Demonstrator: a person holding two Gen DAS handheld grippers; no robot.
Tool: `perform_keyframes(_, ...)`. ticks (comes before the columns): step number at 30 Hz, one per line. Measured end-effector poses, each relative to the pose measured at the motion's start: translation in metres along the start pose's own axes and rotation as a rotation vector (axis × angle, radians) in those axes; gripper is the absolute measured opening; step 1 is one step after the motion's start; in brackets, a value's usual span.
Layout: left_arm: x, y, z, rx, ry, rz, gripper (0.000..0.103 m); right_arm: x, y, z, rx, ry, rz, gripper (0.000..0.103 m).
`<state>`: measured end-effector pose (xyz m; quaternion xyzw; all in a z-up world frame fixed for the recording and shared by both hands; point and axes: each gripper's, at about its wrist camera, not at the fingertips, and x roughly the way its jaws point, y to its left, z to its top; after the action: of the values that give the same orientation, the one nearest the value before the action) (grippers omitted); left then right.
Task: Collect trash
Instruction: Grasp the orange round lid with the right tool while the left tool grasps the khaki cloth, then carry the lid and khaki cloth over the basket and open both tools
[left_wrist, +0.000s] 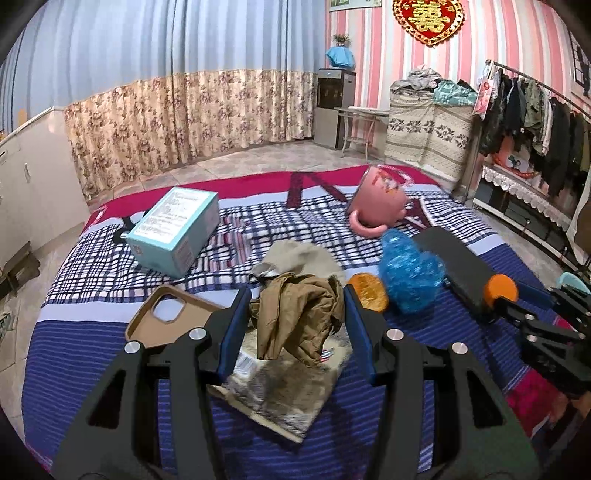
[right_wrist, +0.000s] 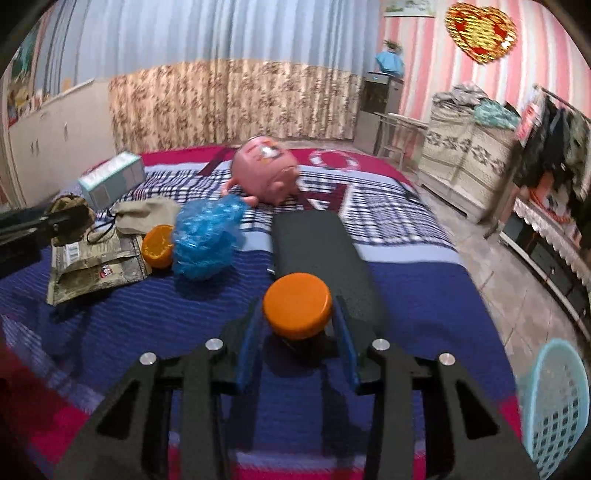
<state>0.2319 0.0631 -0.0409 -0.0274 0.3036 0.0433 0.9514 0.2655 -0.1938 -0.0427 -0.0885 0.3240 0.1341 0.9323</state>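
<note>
My left gripper (left_wrist: 295, 306) is shut on a crumpled brown paper wad (left_wrist: 299, 317) and holds it above a flat printed packet (left_wrist: 284, 387) on the bed. My right gripper (right_wrist: 297, 314) is shut on an orange bottle cap (right_wrist: 297, 304), in front of a black case (right_wrist: 321, 251). It also shows at the right of the left wrist view (left_wrist: 500, 290). An orange peel half (left_wrist: 367, 291) (right_wrist: 159, 245) and a crumpled blue plastic wrap (left_wrist: 410, 273) (right_wrist: 205, 240) lie between the two grippers. A beige cloth pouch (left_wrist: 299, 256) lies behind the wad.
A teal box (left_wrist: 173, 230), a tan phone case (left_wrist: 162, 317) and a pink toy mug (left_wrist: 380, 201) lie on the plaid bedspread (left_wrist: 110, 332). A light blue mesh basket (right_wrist: 557, 402) stands on the floor at the bed's right. A clothes rack (left_wrist: 535, 110) stands at the far right.
</note>
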Motion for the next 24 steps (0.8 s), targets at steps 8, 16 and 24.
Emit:
perform_keyframes(8,-0.008,-0.043,-0.001,0.035,-0.019,-0.048,0.049,-0.067,-0.072,-0.026,0.151,-0.046,-0.092,0.039)
perform_keyframes(16,-0.017,-0.105,-0.003,0.117,-0.034,-0.118,0.049,-0.101,-0.151,-0.063,0.319,-0.1,-0.168,0.039)
perform_keyframes(24,-0.012,-0.155,-0.007,0.154,-0.018,-0.168,0.049,-0.106,-0.199,-0.086,0.412,-0.109,-0.243,0.039)
